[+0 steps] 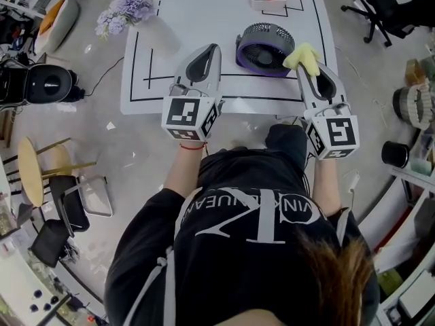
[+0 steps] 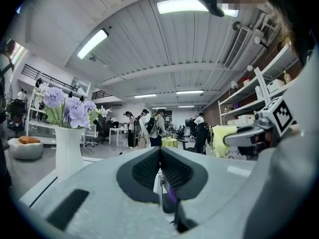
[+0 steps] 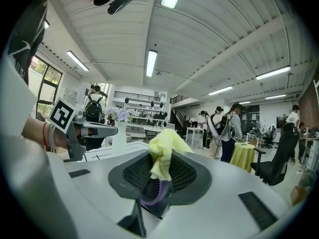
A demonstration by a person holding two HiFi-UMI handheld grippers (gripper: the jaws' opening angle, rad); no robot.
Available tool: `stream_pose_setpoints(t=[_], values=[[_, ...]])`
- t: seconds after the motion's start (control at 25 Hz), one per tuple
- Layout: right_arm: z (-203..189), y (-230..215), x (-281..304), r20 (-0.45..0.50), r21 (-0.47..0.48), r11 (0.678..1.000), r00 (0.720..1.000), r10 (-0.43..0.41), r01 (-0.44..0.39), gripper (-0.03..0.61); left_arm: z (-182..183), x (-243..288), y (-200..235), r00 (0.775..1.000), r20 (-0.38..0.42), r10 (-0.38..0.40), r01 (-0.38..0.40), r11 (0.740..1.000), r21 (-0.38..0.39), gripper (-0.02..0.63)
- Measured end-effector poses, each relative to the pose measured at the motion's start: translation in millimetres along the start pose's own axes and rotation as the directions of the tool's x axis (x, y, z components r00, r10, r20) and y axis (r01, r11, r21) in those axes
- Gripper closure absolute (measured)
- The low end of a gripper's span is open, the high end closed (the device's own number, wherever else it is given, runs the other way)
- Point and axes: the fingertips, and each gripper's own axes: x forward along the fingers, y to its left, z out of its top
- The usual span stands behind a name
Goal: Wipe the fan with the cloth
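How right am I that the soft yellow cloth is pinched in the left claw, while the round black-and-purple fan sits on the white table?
One point is wrong: the soft yellow cloth is pinched in the right claw, as the right gripper view shows; the left claw is shut and empty. The round black-and-purple fan does sit on the white table.

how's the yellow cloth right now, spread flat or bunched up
Bunched up: the yellow cloth is a crumpled wad pinched in the shut jaws of the right gripper.
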Motion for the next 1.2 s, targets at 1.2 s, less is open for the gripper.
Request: stream_pose_setpoints(t=[1.2], values=[[-11.1, 8.4, -33.1, -0.006, 0.045, 0.997, 0.998, -0.056, 0.056, 0.489, -6.2, -20.3, -16.2, 0.998, -0.026, -0.054, 0.052, 0.997, -0.051, 0.603]])
